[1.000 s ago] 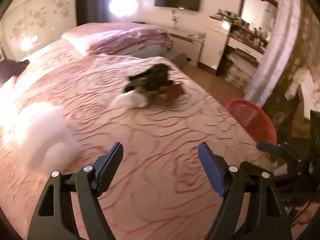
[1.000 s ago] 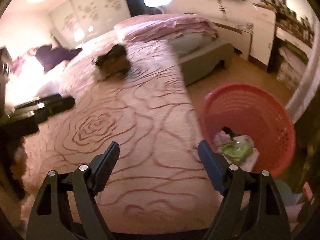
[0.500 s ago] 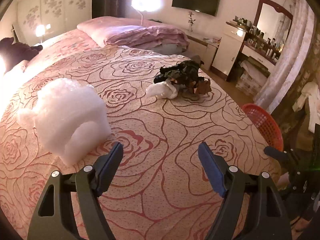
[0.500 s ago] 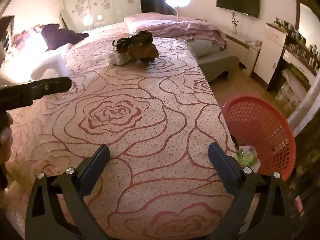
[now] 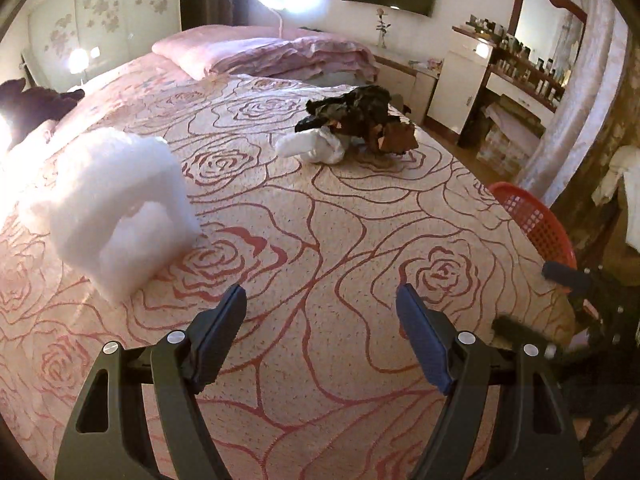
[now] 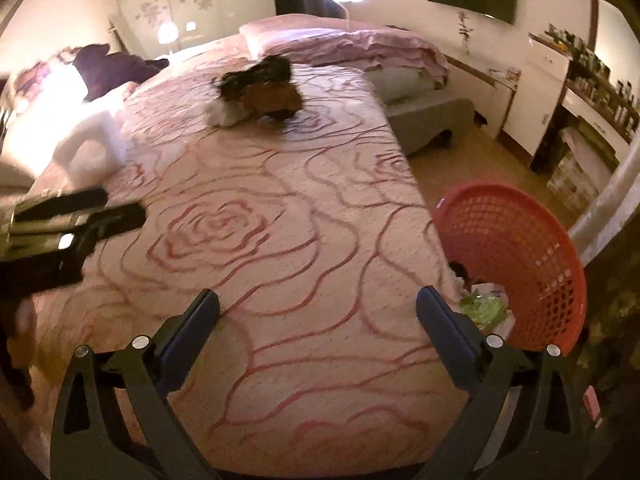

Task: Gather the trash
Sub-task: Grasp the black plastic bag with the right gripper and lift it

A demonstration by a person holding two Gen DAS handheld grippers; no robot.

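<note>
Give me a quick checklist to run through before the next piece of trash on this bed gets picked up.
1. Left gripper open with nothing between its fingers: ok.
2. Right gripper open and empty: ok.
3. White foam piece on the bed, unobstructed: ok.
4. Dark trash pile farther up the bed, in view: ok.
5. Red basket beside the bed with room left: ok.
6. Either gripper lined up on a piece yet: not ok.

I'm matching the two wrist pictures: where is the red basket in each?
Left wrist: red basket at the right edge, only partly seen past the bed's corner.
Right wrist: lower right, wide open, trash inside.
Shared landmark: the dark trash pile on the bed.
</note>
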